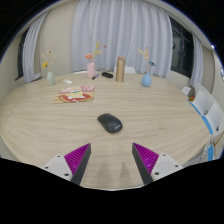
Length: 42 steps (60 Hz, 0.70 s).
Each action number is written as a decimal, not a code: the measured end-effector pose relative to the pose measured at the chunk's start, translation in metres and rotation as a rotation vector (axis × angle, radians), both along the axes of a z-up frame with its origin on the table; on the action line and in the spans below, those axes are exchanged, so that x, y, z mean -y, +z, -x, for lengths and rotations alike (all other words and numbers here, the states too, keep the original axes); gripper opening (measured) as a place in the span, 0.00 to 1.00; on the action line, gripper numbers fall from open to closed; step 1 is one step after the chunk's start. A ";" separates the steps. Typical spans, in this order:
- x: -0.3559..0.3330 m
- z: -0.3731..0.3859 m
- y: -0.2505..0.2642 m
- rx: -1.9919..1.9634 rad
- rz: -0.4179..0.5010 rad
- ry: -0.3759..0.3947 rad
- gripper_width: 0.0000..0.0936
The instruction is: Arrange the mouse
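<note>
Wooden table [50, 125], 1 dark mouse [109, 123] lying on it just ahead of the gripper [113, 158].
Gripper fingers spread wide w/ nothing between them, 2 purple pads [76, 157] showing; mouse sits apart from both. Further back: 3 vases w/ flowers [50, 76], 1 tan bottle [119, 69], 1 flat printed item [75, 95]. No writing readable. Curtains [110, 30] behind.

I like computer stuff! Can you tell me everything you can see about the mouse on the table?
The mouse is dark, nearly black, smooth and rounded, like plastic. It lies flat on the pale wooden table, turned slightly slantwise, with no cord visible. Nothing touches it but the table. It sits just ahead of the open fingers, roughly centred between them.
</note>
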<state>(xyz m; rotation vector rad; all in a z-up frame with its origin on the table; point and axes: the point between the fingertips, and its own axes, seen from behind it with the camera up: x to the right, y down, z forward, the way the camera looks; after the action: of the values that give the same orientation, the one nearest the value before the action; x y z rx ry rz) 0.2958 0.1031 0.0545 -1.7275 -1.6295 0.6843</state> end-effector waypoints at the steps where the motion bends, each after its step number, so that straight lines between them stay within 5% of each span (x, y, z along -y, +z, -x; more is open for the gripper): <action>1: -0.001 0.004 -0.001 0.000 0.002 0.003 0.91; 42: -0.034 0.155 -0.065 0.037 0.015 0.022 0.92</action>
<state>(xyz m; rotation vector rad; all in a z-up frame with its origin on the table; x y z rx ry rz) 0.1404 0.1371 -0.0102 -1.7445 -1.6752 0.6798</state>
